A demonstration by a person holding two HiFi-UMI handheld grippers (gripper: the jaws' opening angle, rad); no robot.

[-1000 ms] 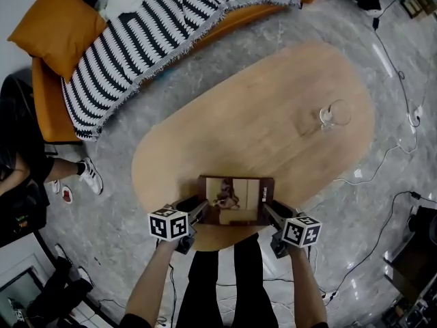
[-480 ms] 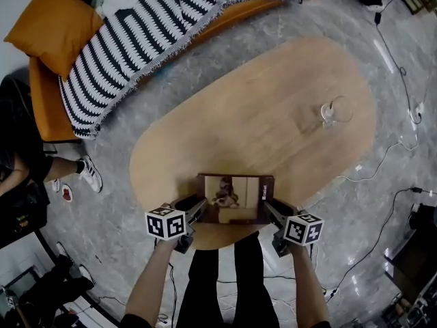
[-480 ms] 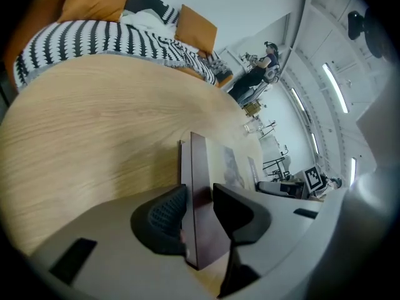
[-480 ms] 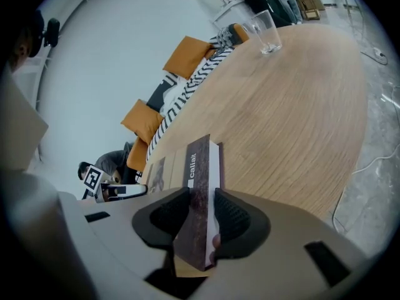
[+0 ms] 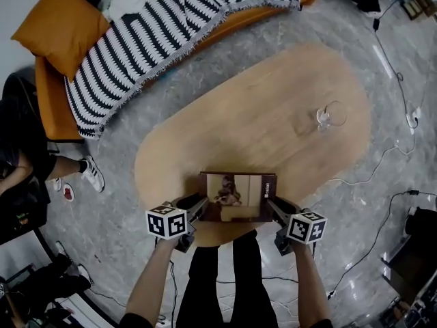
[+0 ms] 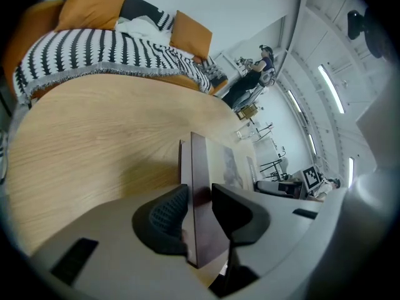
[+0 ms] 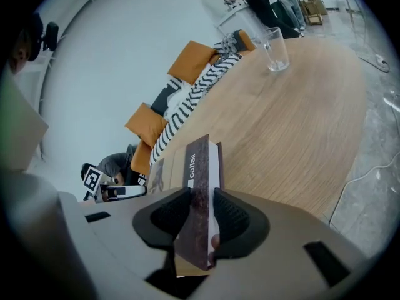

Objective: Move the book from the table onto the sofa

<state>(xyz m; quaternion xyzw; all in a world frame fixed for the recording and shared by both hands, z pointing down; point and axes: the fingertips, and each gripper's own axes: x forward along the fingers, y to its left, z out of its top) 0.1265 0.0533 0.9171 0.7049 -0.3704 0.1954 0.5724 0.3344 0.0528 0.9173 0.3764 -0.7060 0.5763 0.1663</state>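
Observation:
The book, dark brown with a picture on its cover, is at the near end of the oval wooden table. My left gripper is shut on the book's left edge, pads on both faces. My right gripper is shut on its right edge, beside the white spine lettering. Both pairs of jaws have just been closing with the book between them. The book hangs slightly above the tabletop. The orange sofa lies at the far left under a black-and-white striped blanket.
An empty glass stands on the table's far right part. An orange cushion rests on the sofa's left end. A seated person's leg and shoe are at the left. Cables trail over the grey marble floor on the right.
Both grippers have tightened on the book's side edges and risen slightly, taking the book up off the tabletop. The glass and the sofa have not moved.

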